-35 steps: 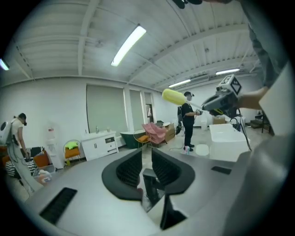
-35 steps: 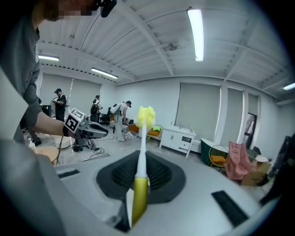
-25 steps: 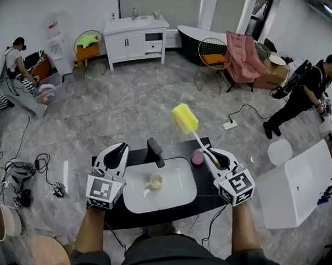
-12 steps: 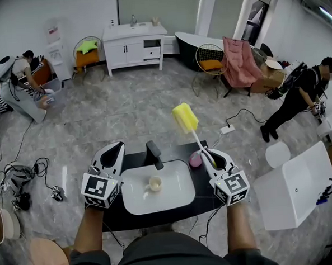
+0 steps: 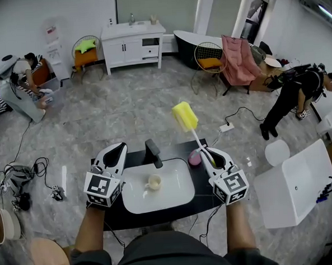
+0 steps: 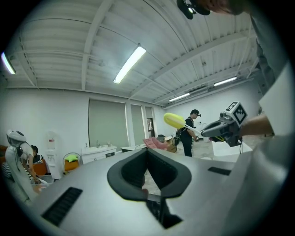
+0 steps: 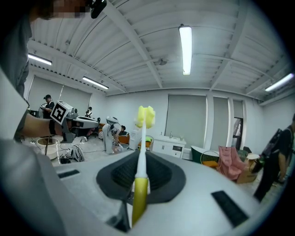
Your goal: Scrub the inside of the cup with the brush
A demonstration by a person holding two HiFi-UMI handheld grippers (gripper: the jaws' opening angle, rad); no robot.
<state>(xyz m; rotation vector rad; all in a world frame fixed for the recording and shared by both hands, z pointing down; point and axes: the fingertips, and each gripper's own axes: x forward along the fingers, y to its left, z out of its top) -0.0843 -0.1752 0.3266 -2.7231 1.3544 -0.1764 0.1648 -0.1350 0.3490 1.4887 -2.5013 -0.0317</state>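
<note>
The head camera looked steeply down from above the left gripper [image 5: 117, 147] and right gripper [image 5: 205, 151] onto the sink [image 5: 180, 193]. Each gripper's camera sat close behind its jaws, tilted toward the ceiling [image 6: 92, 46]. All three views shared the brush [image 5: 185, 117].

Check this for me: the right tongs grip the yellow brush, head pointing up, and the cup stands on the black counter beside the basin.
One thing is wrong: the head view shows the cup inside the white basin, not on the black counter. The rest holds: the right tongs grip the yellow brush, head pointing up.
</note>
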